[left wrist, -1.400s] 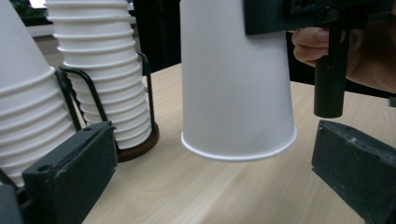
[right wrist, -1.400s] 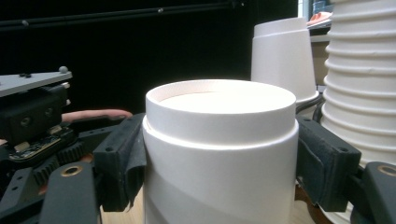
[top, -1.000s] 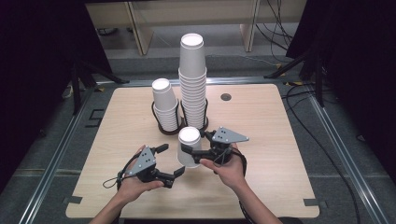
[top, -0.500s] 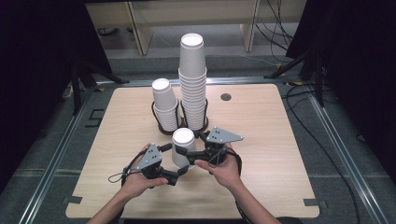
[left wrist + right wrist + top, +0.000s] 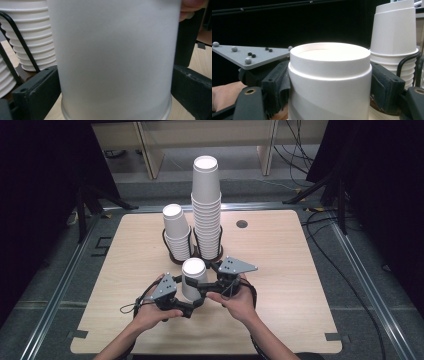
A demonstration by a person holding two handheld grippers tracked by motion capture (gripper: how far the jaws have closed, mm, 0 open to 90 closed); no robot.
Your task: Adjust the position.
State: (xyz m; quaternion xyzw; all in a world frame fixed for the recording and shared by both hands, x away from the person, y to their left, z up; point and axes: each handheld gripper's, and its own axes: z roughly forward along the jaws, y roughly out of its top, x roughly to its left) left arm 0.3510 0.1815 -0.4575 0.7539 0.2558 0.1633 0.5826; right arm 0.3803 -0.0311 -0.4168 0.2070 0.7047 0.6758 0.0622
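1. Two stacks of white paper cups stand on the bench (image 5: pixel 280 270), each in a black wire holder: a tall stack (image 5: pixel 206 205) and, just beside it, a short stack (image 5: pixel 177 232).
2. One short nested stack of paper cups (image 5: pixel 193 279), upside down, stands on the bench just in front of the tall stack, on the person's side.
3. Two tools are at work, one in each hand.
4. The left tool (image 5: pixel 186 306) is clenched on the lower part of that nested stack; in the left gripper view the cup wall (image 5: pixel 115 57) sits between both black jaws.
5. The right tool (image 5: pixel 206 285) grips its upper part; in the right gripper view the jaws press either side of the top cup (image 5: pixel 329 75).
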